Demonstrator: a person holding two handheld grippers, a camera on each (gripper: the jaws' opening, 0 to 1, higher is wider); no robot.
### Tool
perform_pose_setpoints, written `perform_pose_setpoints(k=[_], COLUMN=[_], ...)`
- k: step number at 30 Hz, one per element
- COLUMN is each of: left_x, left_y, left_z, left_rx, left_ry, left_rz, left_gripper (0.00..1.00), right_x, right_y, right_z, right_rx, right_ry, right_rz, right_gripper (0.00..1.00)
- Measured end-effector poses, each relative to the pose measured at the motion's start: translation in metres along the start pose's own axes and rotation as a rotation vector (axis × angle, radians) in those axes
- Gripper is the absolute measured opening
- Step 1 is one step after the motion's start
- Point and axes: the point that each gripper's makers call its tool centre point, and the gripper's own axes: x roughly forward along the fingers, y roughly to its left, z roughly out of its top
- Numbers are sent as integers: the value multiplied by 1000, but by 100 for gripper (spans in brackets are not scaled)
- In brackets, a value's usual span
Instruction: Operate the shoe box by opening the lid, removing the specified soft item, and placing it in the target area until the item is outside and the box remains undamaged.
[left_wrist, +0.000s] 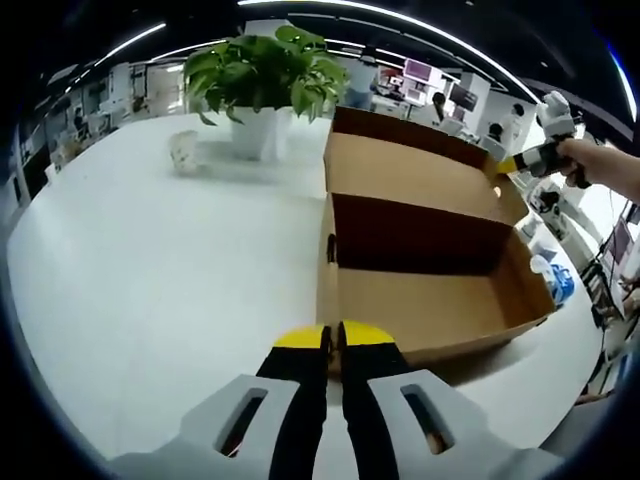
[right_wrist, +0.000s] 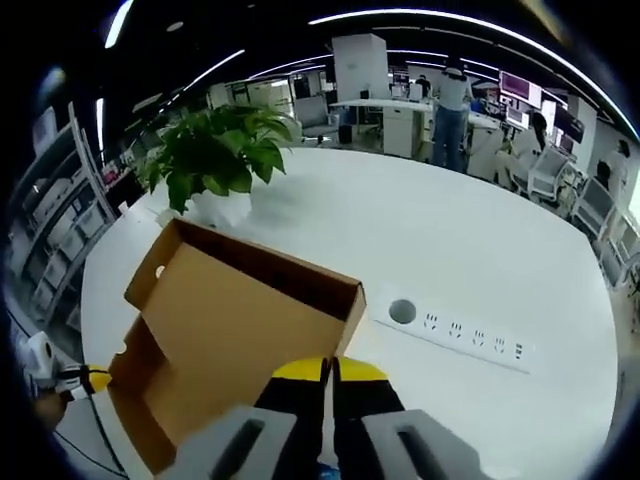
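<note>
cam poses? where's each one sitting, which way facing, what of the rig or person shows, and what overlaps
Left gripper view: rides the left gripper, low at the shoe box near wall, looking over the open interior and raised lid to the potted plant; the right gripper and a hand show at right.
Right gripper view: rides the right gripper at the lid's edge, facing the power strip.
Shared: box, plant, white table.

Bright, even light from ceiling strips (right_wrist: 440, 20), soft shadows, strong fisheye bending at edges.
</note>
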Motion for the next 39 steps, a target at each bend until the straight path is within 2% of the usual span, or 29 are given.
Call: perform_pose_setpoints(k=[18, 39], left_x=[-2, -1], left_y=[-2, 0], left_z=[-1, 0], left_rx=[-24, -19], left_ry=[0, 13], left_rz=[-13, -43], left_gripper=[2, 2], right_x=[-38, -72], right_y=[15, 37], right_z=[1, -21], right_rx=[-18, -101], right_ry=[-66, -155], right_rz=[17, 4], right_gripper=[0, 0])
